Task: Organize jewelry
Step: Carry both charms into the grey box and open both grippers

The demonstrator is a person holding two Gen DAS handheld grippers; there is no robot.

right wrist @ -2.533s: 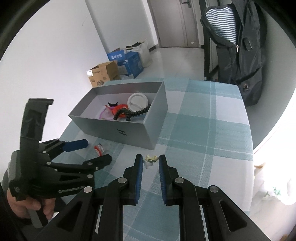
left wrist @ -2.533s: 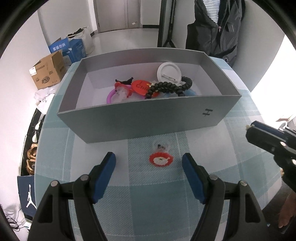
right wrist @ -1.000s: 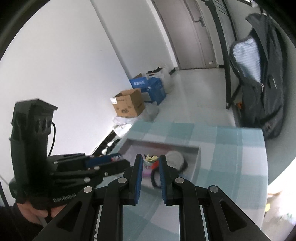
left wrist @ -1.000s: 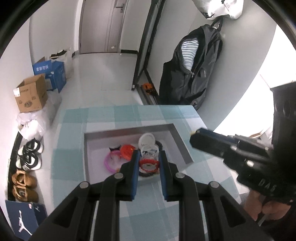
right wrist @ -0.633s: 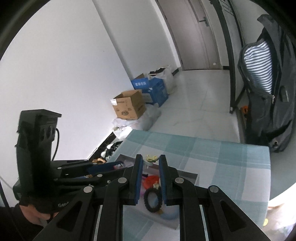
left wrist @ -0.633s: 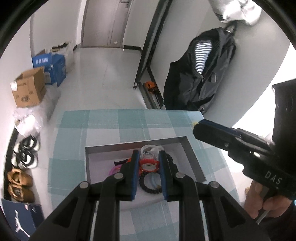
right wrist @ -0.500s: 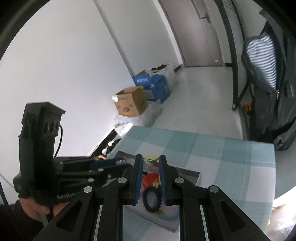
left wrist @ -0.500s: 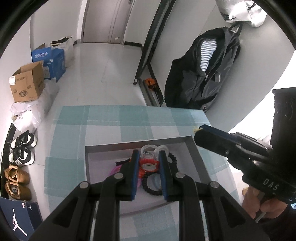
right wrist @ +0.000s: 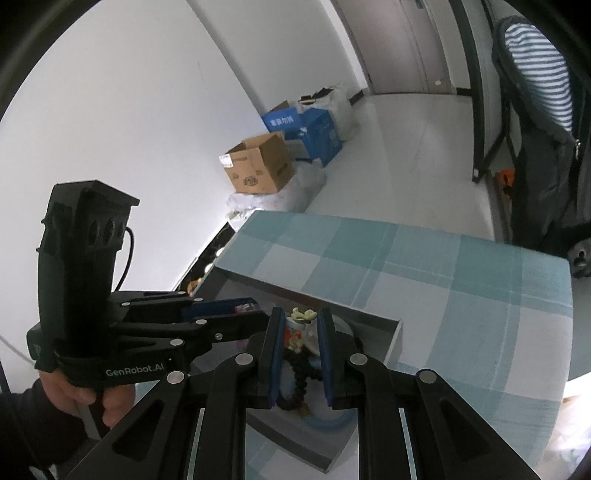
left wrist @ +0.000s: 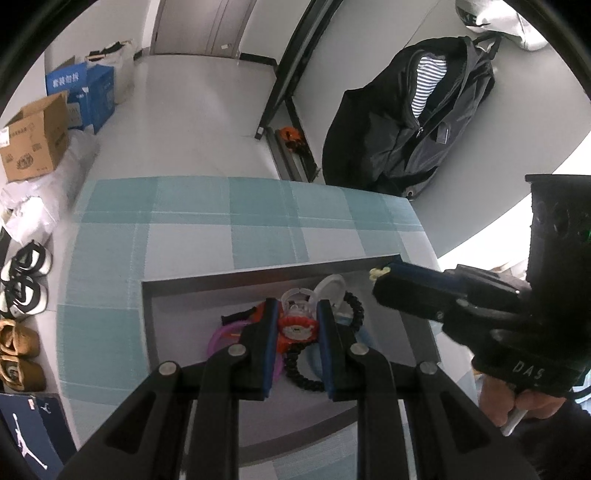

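Each camera sits just behind its own fingers and looks forward and steeply down along them. The left wrist view's fingers [left wrist: 267, 325] hang close above the grey box [left wrist: 258, 277] on the checked tabletop [left wrist: 184, 236]. The right wrist view faces the same box [right wrist: 391, 339] from its other side. Both share the box, the tabletop and the floor beyond the fingers.

Looks like a home entryway or hall. Plain white walls, pale tiled floor [left wrist: 184, 122], closed door [left wrist: 207, 26] at top of frame. Shoes [left wrist: 22, 280] lined up along the left edge, cardboard box [left wrist: 35, 138] and blue carton [left wrist: 83, 94] stacked at upper left. Black jacket over a striped shirt [left wrist: 413, 122] hangs at upper right. Table has a teal-and-white checked cloth [left wrist: 229, 229].
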